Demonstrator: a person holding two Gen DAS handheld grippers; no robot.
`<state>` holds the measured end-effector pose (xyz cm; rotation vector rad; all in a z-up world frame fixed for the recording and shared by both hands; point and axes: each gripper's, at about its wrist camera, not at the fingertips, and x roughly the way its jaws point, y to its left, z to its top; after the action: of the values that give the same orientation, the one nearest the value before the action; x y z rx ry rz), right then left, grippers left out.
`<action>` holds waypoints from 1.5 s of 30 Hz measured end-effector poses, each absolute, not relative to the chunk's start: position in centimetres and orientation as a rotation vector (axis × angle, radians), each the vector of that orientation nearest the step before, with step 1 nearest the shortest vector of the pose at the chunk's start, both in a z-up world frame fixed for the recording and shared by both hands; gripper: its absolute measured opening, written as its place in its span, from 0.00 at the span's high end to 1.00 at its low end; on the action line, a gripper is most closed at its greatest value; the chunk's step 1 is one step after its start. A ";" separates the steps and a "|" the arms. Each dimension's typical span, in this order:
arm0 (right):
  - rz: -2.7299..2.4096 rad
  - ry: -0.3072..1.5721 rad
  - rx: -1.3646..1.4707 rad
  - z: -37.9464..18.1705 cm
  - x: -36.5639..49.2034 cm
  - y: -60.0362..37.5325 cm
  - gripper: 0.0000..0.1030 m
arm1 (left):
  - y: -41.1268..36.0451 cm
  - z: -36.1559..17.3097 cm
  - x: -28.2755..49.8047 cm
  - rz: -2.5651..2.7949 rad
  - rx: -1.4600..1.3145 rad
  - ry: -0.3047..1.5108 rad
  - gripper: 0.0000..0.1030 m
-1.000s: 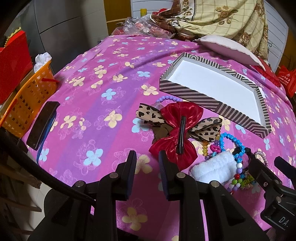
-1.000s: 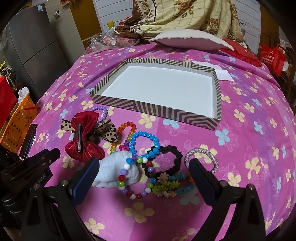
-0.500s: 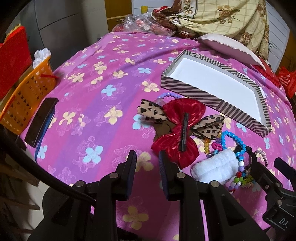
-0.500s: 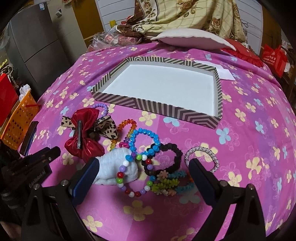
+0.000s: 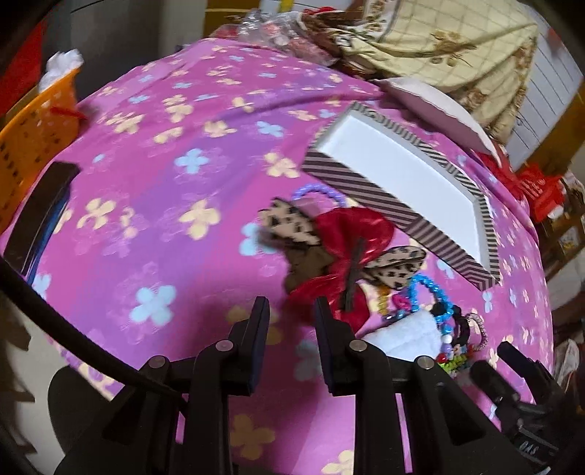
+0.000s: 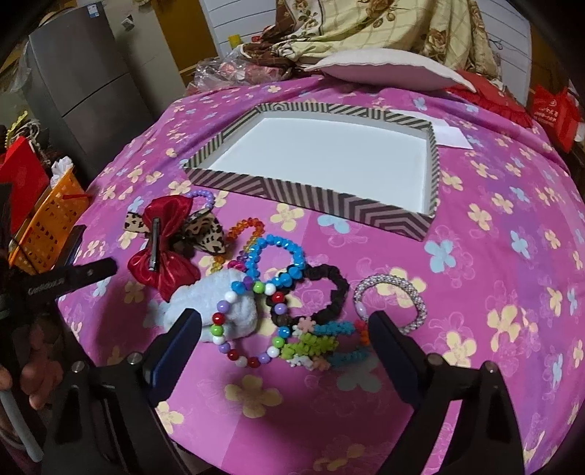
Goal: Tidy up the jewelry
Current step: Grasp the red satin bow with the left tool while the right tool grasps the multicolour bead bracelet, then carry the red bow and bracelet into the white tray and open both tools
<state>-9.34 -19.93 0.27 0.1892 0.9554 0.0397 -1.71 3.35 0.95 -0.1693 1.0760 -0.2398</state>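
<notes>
Pink floral cloth, a striped tray and a heap of trinkets

Pink cloth printed with pastel flowers covers the table, and the jewelry lies in a loose heap near its front edge, just short of a shallow striped tray with a bare white floor. A red satin bow with a dark clip across its middle lies on a leopard-print bow, a lilac bead bracelet showing behind them. Beside the bows sit a white fluffy scrunchie, a blue bead bracelet, a multicoloured bead bracelet, an orange bead bracelet, a black scrunchie and spiky green and blue bands. A silver beaded bangle lies just apart, to the right of the heap.

The right tool hovers low over the near side of the heap with its jaws spread wide and nothing between them. The left tool is held just in front of the red bow, its jaws a narrow gap apart and gripping nothing; that view is blurred.

An orange basket stands off the left edge, a pale cushion and a patterned quilt lie beyond the tray, and a grey cabinet stands at the back left.
</notes>
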 end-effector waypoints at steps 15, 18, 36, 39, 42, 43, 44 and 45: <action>0.163 1.001 0.161 -1.1 -8.9 -17.8 0.23 | -1.2 -0.8 1.0 -0.311 -0.048 1.076 0.50; 0.182 0.996 0.170 -0.7 -8.8 -18.0 0.23 | -1.2 -1.4 1.3 -0.304 -0.060 1.085 0.57; 0.228 1.030 0.226 -2.0 -7.6 -17.8 0.43 | 3.1 1.4 0.3 -0.295 -0.176 1.033 0.66; 0.232 1.033 0.273 -2.7 -7.3 -18.5 0.53 | 3.1 1.5 0.0 -0.295 -0.177 1.032 0.66; 0.240 1.021 0.289 -2.7 -7.2 -18.5 0.62 | 3.2 1.7 0.0 -0.291 -0.168 1.029 0.66; 0.242 1.017 0.284 -2.5 -7.3 -18.4 0.62 | 3.3 1.7 -0.1 -0.289 -0.166 1.028 0.66; 0.247 1.009 0.280 -2.3 -7.3 -18.3 0.63 | 3.2 1.8 -0.2 -0.288 -0.165 1.027 0.66; 0.251 1.002 0.279 -2.1 -7.3 -18.2 0.63 | 3.2 1.9 -0.3 -0.287 -0.165 1.027 0.66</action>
<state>-7.30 -18.19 -2.15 0.2793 1.0020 0.2514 -0.32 3.20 1.85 -0.1650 1.0269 -0.2866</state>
